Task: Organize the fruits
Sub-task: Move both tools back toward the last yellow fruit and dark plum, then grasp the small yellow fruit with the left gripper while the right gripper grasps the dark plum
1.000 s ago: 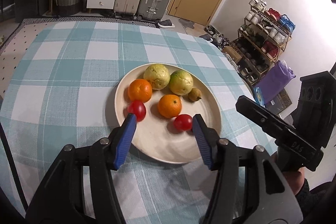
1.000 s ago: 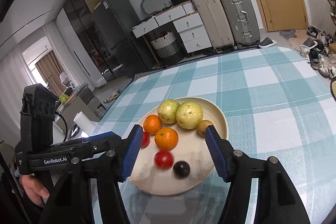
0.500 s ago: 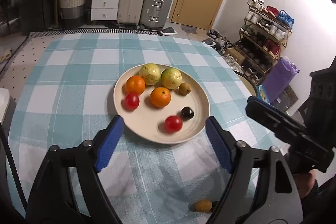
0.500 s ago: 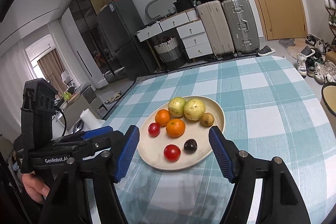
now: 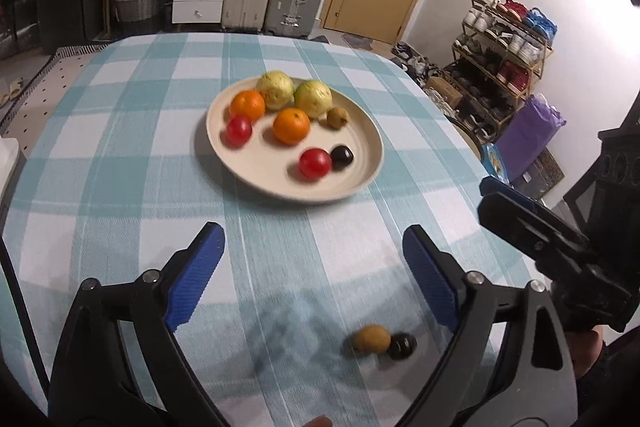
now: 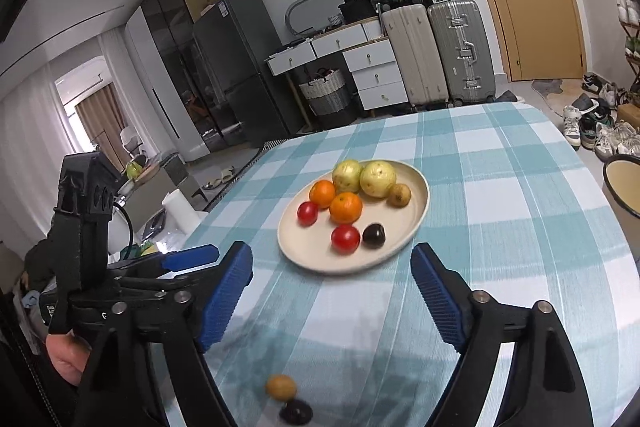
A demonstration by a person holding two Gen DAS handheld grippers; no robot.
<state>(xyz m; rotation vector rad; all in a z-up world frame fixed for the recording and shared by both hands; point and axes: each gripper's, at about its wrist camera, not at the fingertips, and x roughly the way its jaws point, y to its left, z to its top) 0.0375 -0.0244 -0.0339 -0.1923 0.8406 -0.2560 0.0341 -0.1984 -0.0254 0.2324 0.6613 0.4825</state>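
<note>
My left gripper (image 5: pixel 314 277) hovers above the checked tabletop (image 5: pixel 120 155), its blue pads spread wide and clamped on nothing. My right gripper (image 6: pixel 332 291) is likewise wide apart and empty, hanging over the near part of the tabletop.

Beyond both grippers sits a cream plate (image 5: pixel 362 183) holding most of the fruit: two pale green guavas (image 5: pixel 275 91) side by side at its far edge, two oranges (image 5: pixel 291 125) just in front of them, a small brown kiwi-like fruit (image 5: pixel 338 117) next to the right guava, and two red tomatoes (image 5: pixel 315 163). A dark plum-like fruit (image 5: pixel 342 157) touches the nearer tomato.

Well apart from the plate, on the cloth near me, lie a second brown fruit (image 5: pixel 372 339) and a second dark fruit (image 5: pixel 402 346), touching each other. In the left wrist view they lie just inside my left gripper's right finger; in the right wrist view they sit low between the right gripper's fingers.
</note>
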